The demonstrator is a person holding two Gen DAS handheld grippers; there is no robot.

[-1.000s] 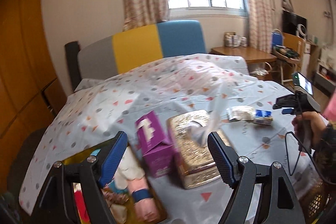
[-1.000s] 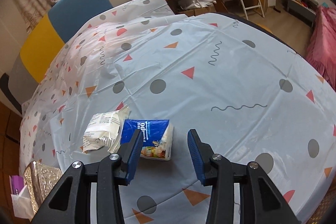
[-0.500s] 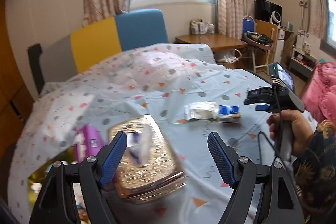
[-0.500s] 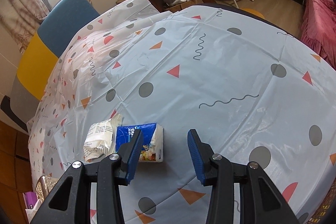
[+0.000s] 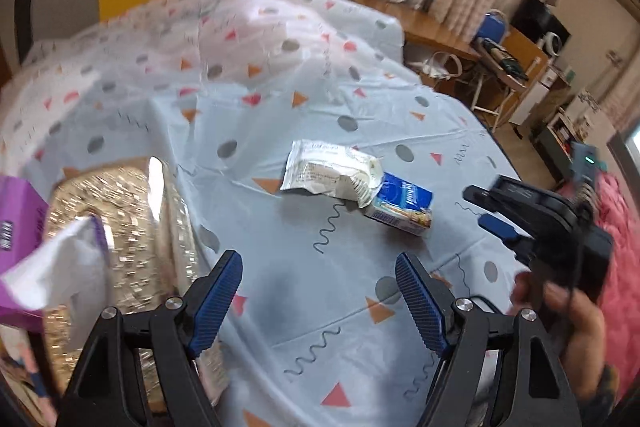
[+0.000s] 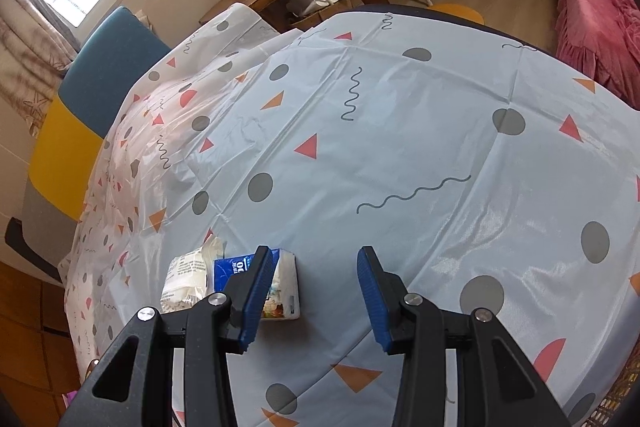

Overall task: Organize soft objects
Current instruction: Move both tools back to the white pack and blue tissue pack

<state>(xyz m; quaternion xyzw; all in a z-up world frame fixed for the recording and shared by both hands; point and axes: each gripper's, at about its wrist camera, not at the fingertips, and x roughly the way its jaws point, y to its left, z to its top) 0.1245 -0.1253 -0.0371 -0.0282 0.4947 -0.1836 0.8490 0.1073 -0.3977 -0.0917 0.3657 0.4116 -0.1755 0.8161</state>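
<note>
Glossy, creased plastic sheet (image 6: 400, 147) with printed shapes covers the worktop. A crinkled white wrapper (image 5: 332, 173) touches a shiny blue tissue pack (image 5: 404, 205). A glittery gold box (image 5: 120, 211) holds soft white tissue (image 5: 68, 267).

Bare tablecloth (image 5: 320, 307) before both tongs — gold tissue box (image 5: 120, 227) crowds the left.

Left wrist: looks down across the table (image 5: 320, 307) from near.
Right wrist: tilted down, close.
Shared: blue tissue pack (image 5: 404, 205) (image 6: 280, 279), white packet (image 5: 328, 175) (image 6: 186, 279).
</note>
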